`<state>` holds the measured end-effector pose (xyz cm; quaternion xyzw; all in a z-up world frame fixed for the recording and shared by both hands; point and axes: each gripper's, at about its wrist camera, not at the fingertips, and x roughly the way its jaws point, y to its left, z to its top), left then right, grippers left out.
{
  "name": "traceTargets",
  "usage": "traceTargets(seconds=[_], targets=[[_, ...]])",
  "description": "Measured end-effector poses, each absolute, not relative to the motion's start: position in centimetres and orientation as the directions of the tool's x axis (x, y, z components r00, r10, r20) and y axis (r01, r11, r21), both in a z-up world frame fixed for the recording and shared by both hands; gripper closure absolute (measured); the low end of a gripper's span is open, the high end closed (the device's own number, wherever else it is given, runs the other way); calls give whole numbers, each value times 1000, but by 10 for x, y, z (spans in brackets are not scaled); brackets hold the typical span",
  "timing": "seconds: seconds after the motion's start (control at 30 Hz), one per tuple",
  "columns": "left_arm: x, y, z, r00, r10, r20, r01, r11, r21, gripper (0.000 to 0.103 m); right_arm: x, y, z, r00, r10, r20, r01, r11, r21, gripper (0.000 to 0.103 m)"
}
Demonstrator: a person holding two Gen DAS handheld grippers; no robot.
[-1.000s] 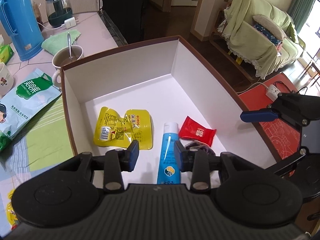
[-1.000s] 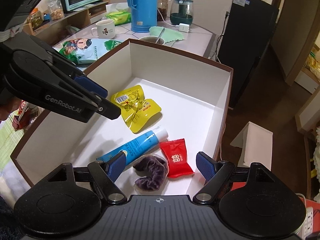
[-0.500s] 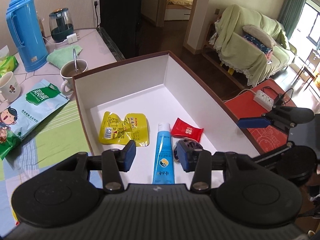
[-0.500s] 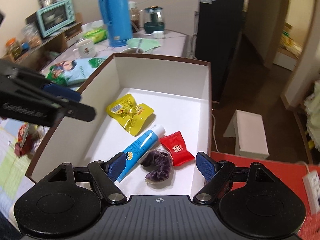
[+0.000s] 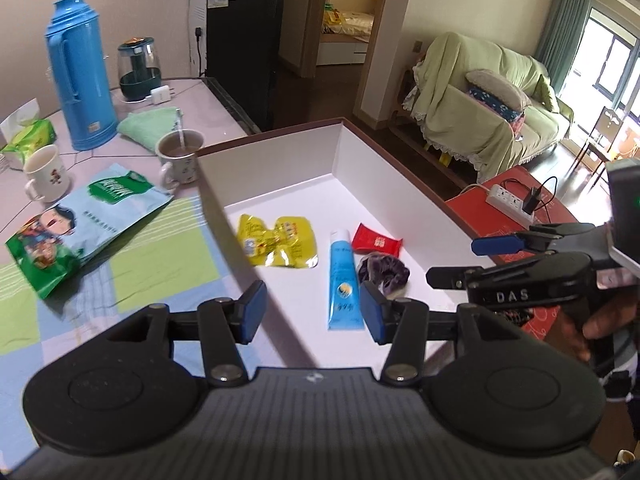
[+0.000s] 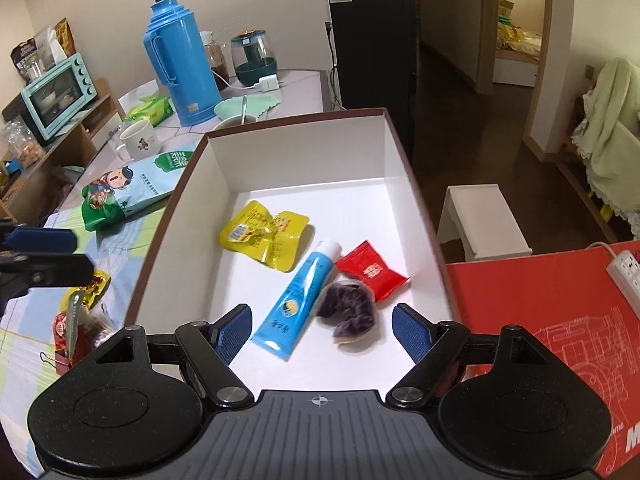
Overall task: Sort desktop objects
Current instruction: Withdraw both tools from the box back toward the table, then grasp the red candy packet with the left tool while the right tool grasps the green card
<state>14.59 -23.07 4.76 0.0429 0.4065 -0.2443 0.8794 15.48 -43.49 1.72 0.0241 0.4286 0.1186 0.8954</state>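
Four things are seen on the white floor of the box: a yellow pouch toward the far left, a blue tube lying diagonally in the middle, a red sachet to its right, and a purple scrunchie touching the tube's lower side and the sachet's near corner. None of them is gripped.

The left gripper has been drawn back from the box over the last second: earlier its fingers stood close over the tube, whereas now they are seen near the box's front edge with the tube's tail between them in the picture, untouched. Its jaws have just been opening and now stand at a middling width, with nothing pressed between the pads. The right gripper is held wide and empty above the tube and scrunchie, its width unchanged, and more of the room is now taken in by its view.

This is judged to mean that a placement into the box has been finished. More packets are left on the checked cloth left of the box, with a green bag and mugs farther off, so sorting is judged unfinished.
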Motion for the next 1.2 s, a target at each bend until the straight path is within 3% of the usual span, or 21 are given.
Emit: traceTargets(seconds=[0.47,1.2], targets=[[104,-128,46,566,-367,-738,400,905,-144,52,122,-369,23,606,261,-751,-197,965,175,23],[67,-5,10,548,-195,-814,181,977,-111,50,96,-246,7,517,418,-747,-422,884,203,23]])
